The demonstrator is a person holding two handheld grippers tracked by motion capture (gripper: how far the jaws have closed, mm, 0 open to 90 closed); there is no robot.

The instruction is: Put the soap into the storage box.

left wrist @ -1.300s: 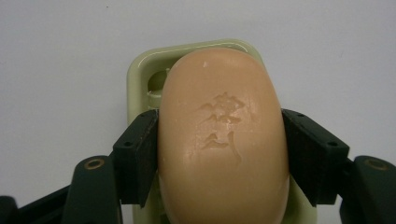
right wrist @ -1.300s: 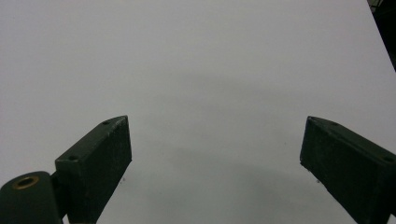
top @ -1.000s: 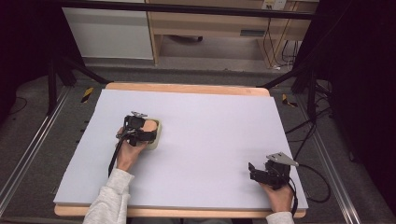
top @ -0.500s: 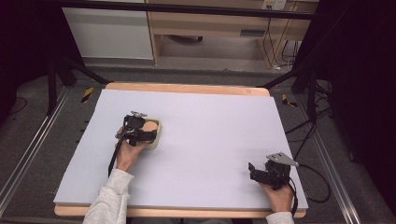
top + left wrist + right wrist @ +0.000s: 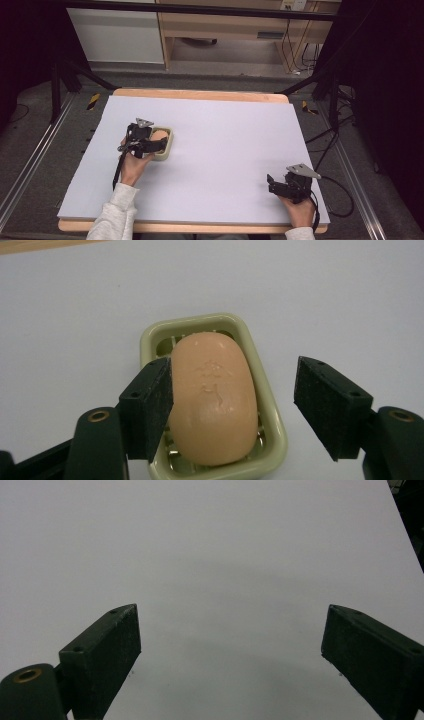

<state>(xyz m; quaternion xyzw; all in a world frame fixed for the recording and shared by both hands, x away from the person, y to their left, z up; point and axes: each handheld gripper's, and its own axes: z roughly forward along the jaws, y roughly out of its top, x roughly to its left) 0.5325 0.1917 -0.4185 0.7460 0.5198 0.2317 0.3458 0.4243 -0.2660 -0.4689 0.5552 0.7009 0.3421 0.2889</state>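
Observation:
A peach oval soap bar (image 5: pixel 214 405) lies in a pale green soap dish (image 5: pixel 260 380) on the white table. My left gripper (image 5: pixel 232 375) is open and straddles the bar. Its left pad (image 5: pixel 150 410) is against the bar's side, and its right pad (image 5: pixel 327 410) stands well clear. In the high view the left gripper (image 5: pixel 160 144) sits over the dish (image 5: pixel 170 145) at the table's left, with the soap (image 5: pixel 159 134) partly hidden beneath it. My right gripper (image 5: pixel 273 184) (image 5: pixel 230 625) rests open near the front right corner with nothing between its jaws.
The white sheet (image 5: pixel 225 135) covers a wooden table whose edge (image 5: pixel 200 94) shows at the back. Cables (image 5: pixel 340 185) trail off the right side. Metal rails and dark stands flank the table, and a cabinet stands behind it.

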